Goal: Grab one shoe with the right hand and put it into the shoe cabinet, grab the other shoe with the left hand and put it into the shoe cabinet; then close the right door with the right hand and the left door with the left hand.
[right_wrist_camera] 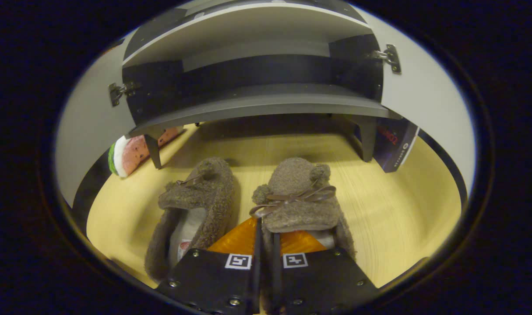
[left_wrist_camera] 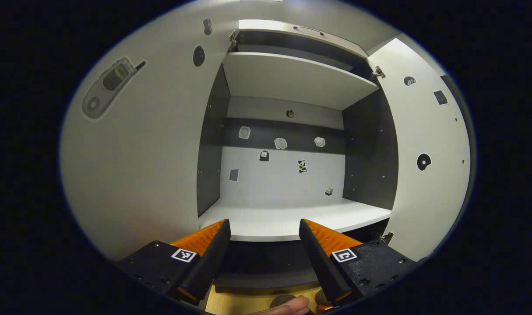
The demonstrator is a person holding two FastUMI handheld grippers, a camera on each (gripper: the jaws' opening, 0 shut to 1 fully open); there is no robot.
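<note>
Two brown fuzzy slippers with bows lie side by side on the wooden floor in the right gripper view. My right gripper [right_wrist_camera: 266,222] is shut on the inner side wall of the right slipper [right_wrist_camera: 298,192]. The left slipper [right_wrist_camera: 195,205] lies free beside it. Just beyond them stands the shoe cabinet [right_wrist_camera: 266,107] on short legs. In the left gripper view my left gripper [left_wrist_camera: 264,225] stands open, nothing between its fingers, facing the cabinet's bare lower shelf [left_wrist_camera: 292,218]. Both doors stand open: the left door [left_wrist_camera: 139,175] and the right door [left_wrist_camera: 428,175].
An upper shelf [left_wrist_camera: 292,78] spans the cabinet, with small stickers on the back wall. A watermelon-shaped plush [right_wrist_camera: 130,153] lies by the cabinet's left leg and a dark box [right_wrist_camera: 395,144] stands by its right leg. A fingertip [left_wrist_camera: 287,306] shows under my left gripper.
</note>
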